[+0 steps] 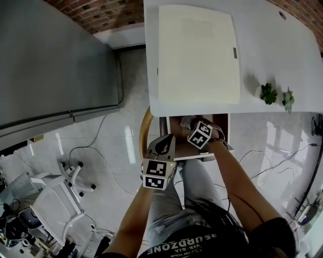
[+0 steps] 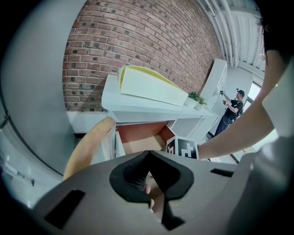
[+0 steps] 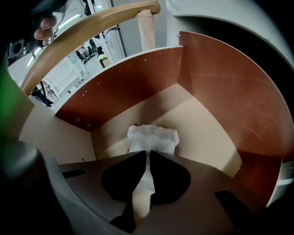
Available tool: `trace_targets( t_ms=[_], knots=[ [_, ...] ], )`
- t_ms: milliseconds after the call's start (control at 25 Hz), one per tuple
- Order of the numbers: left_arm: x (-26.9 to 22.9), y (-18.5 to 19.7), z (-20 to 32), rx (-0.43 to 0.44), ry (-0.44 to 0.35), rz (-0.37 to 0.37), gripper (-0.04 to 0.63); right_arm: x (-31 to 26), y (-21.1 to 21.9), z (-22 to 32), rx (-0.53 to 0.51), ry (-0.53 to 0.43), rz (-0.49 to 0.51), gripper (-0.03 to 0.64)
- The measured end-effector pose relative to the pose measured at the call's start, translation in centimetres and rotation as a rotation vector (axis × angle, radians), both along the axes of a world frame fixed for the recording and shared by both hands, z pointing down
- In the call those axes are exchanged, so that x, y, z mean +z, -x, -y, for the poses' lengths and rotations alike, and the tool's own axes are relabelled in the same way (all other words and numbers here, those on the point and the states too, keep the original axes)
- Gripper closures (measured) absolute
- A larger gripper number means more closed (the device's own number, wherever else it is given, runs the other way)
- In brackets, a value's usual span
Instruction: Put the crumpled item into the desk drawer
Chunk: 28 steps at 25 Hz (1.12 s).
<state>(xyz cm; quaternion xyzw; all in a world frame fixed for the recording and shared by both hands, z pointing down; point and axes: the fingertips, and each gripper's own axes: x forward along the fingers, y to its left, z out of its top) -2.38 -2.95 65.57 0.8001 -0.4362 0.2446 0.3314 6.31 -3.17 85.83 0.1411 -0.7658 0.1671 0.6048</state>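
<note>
White desk (image 1: 262,60) against a brick wall (image 1: 111,12), a big flat white box (image 1: 197,55) lying on it, two small plants (image 1: 268,93) near its front right edge. Grey cabinet (image 1: 55,55) stands left of the desk. Pale tiled floor (image 1: 116,146) with loose cables (image 1: 101,156) and a white rack (image 1: 53,201) well off to the left. A curved wooden chair back (image 1: 144,133) sits just left of the open drawer (image 1: 228,132), which is pulled out under the desk's front edge; brown walls inside, pale bottom.

The person sits at the drawer, both forearms stretched forward. Right forearm (image 1: 242,186) comes in from the right, and the right gripper (image 3: 148,153) points steeply down into the drawer. Its jaws stand narrow, nipping a thin tail of the crumpled paper (image 3: 153,137). The bulk of the white paper bunches just past the jaw tips, low over the drawer's bottom near the back corner; I cannot tell if it touches.

Left gripper (image 1: 166,140) is held outside the drawer by its front left corner, beside the chair back, tilted down and forward. Its jaw tips meet, with no object caught between them.
</note>
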Motion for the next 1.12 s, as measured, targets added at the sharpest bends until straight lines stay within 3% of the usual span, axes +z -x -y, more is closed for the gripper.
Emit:
trace_targets(
  t_ms=[320,480,680,1120],
  knots=[
    [0.3,-0.2,-0.6,0.007,0.016,-0.003,0.591,0.5,-0.2,-0.1,-0.002,-0.023,0.004,0.591],
    [0.1,-0.3,-0.5,0.011,0.012,-0.003,0.591,-0.2,0.1,0.0,0.025,0.020,0.032,0.583],
    [-0.3,-0.2,-0.6,0.015,0.010,-0.004,0.591,-1.0,0.4,-0.3,0.048,0.069,0.057,0.511],
    [-1.2,-0.6,-1.3,0.036,-0.001,-0.005,0.592,-5.1,0.7,1.2,0.184,0.019,0.180,0.509]
  ],
)
